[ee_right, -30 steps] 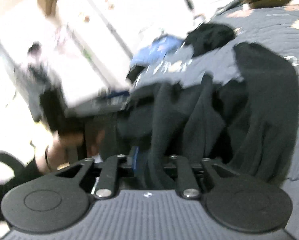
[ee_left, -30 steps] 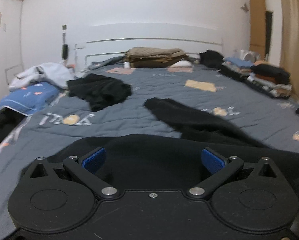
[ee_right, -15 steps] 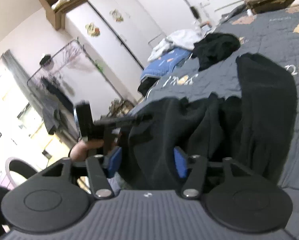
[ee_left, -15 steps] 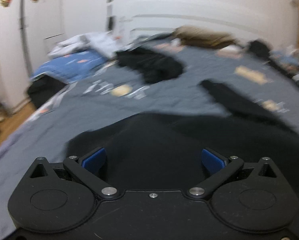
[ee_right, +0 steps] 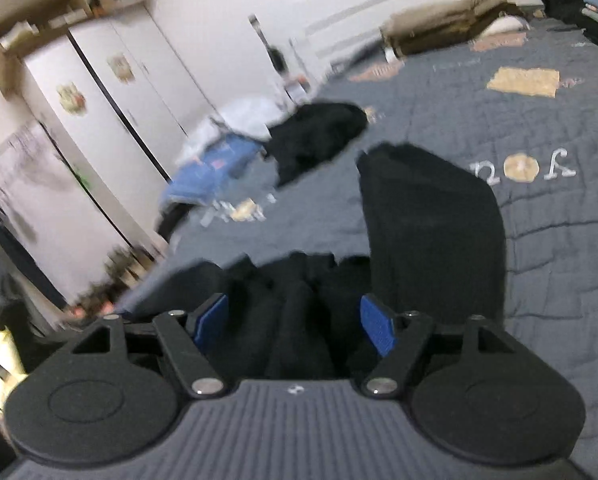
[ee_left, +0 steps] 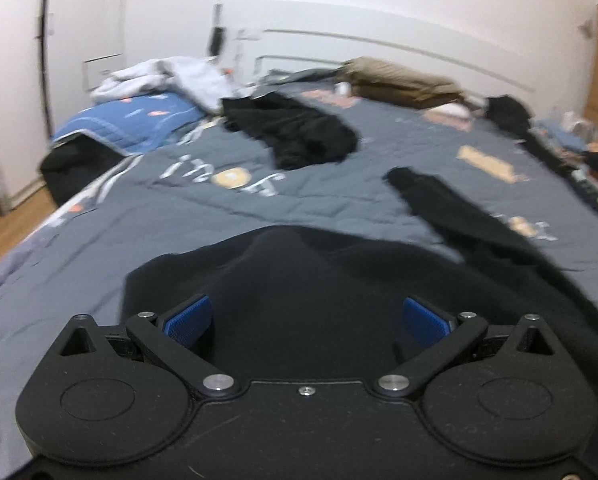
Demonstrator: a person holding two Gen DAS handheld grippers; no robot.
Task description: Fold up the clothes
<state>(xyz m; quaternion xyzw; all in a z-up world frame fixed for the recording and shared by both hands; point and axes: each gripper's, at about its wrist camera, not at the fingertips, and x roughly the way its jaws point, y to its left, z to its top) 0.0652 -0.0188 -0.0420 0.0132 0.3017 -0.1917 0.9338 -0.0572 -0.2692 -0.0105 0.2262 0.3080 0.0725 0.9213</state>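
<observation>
We see the left gripper [ee_left: 307, 320] with jaws wide apart over the black garment [ee_left: 319, 288], a matte dark top lying on the grey bed [ee_left: 147, 216], humped in the middle. Its sleeve [ee_left: 451, 208] stretches away rightward. At the right gripper [ee_right: 297, 320], the jaws are opening with bunched black folds between them. Blur hides the garment's edges and seams.
</observation>
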